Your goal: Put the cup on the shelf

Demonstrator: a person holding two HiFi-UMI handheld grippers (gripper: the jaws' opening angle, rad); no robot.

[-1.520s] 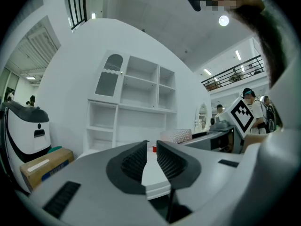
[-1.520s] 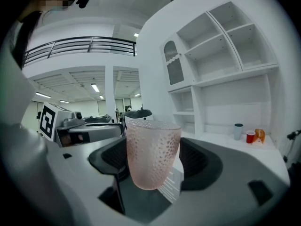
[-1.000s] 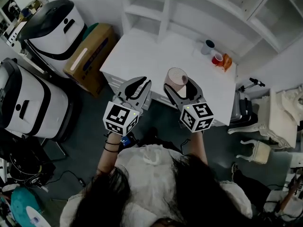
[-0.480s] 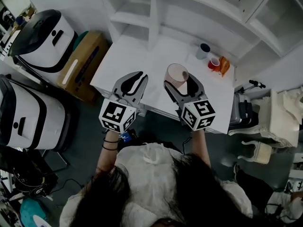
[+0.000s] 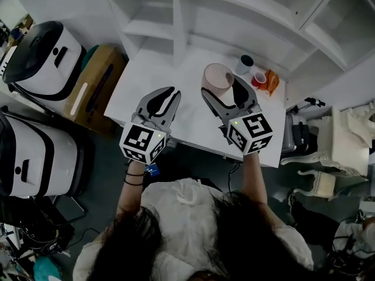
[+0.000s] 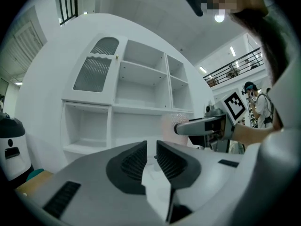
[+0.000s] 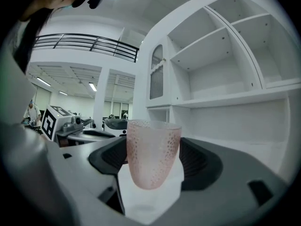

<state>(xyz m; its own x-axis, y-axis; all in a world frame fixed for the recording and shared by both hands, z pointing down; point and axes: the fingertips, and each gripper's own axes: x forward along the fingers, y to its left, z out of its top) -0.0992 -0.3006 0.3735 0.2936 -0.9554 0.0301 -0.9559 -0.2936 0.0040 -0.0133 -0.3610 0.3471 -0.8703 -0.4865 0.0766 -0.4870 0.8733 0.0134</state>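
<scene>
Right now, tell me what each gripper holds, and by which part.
The right gripper holds the pink cup upright, with its jaws pressed on opposite sides of the cup's wall. The left gripper holds nothing; its jaws are close together.

Left gripper [image 5: 167, 93], right gripper [image 5: 222, 86]: grey shells with black ribbed jaw pads. Marker cubes [image 5: 143, 144]: white with black square codes, one on each gripper's rear.

Person: white top [image 5: 187, 206]. Long dark hair [image 5: 234, 244] lies over the top. Black wristbands [image 5: 136, 180] sit between the top and the left cube.
</scene>
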